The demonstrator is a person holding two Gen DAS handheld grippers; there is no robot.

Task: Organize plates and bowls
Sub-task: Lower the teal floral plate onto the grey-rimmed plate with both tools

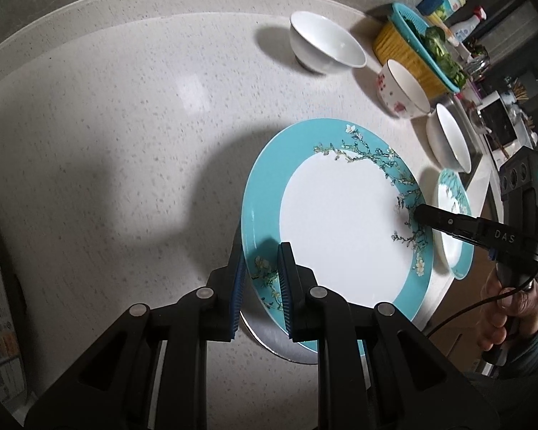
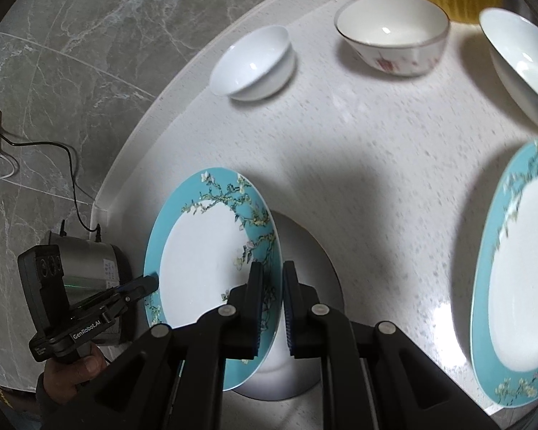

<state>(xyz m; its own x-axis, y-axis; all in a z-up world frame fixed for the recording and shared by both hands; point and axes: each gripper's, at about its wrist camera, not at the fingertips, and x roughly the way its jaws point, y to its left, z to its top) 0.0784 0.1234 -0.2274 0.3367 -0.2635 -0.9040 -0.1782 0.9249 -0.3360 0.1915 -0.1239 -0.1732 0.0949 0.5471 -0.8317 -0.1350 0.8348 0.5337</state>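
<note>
A large turquoise-rimmed plate [image 1: 340,215] with a blossom pattern is held up above the counter by both grippers. My left gripper [image 1: 260,283] is shut on its near rim. My right gripper [image 2: 272,304] is shut on the opposite rim; it also shows in the left wrist view [image 1: 421,215]. A second turquoise plate [image 2: 520,272] lies on the counter at the right. A plain white bowl [image 1: 322,44], a bowl with pink flowers [image 1: 401,89] and another white bowl [image 1: 448,136] stand in a row behind.
A round metal disc [image 1: 276,344] lies on the speckled counter [image 1: 125,143] under the held plate. A yellow and teal basket of greens [image 1: 419,57] and bottles [image 1: 466,25] stand at the back right. A steel appliance [image 2: 86,258] with a cable stands at the left.
</note>
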